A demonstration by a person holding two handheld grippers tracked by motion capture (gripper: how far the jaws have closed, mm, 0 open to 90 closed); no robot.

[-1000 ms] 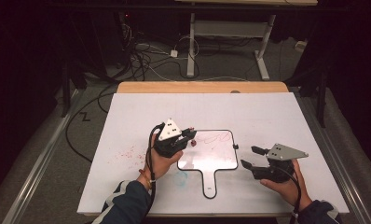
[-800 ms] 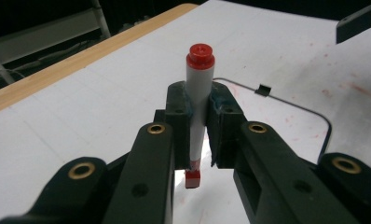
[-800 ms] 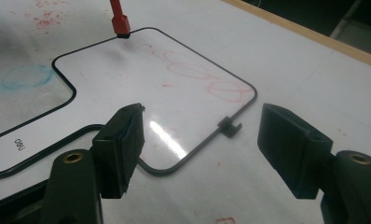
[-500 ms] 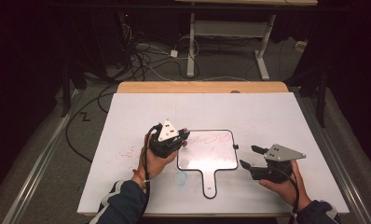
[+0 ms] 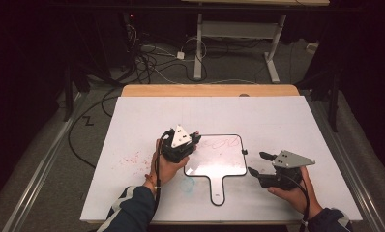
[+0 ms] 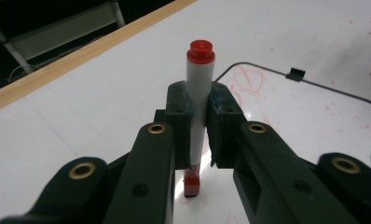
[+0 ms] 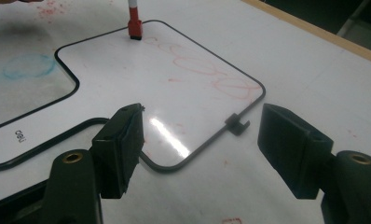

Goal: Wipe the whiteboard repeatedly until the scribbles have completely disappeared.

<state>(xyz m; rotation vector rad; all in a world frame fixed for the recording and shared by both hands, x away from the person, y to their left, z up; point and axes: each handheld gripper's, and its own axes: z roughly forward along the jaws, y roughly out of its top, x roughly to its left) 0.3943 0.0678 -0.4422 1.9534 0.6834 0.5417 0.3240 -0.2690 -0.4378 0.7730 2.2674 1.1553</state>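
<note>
L hand-held gripper (image 5: 183, 145) is clamped tight on the red marker (image 6: 199, 107): pads squeeze the white barrel mid-length, red end cap up, tip down on the small whiteboard (image 5: 219, 157). I judge the step in hand is drawing/writing on that board w/ the marker. The board lies flat abt mid-table, a bit toward the near edge, handle pointing at the near edge. Tip sits at the board's top-left corner area, w/ red loops (image 7: 197, 65) already running along the far side of the board.

R hand-held gripper (image 5: 263, 164) has its jaws wide apart, nothing between them; it hovers just off the board's right edge, near the little clip (image 7: 236, 122).

To do this well, as I see it: keep the marker near upright so the tip stays flat on the surface, light downward pressure only, since the barrel could slip in the pads. Move from the wrist, slow strokes, stay inside the black frame. If the board starts sliding on the table (image 5: 287, 121), I'd bring the R one onto the edge or handle to pin it.
</note>
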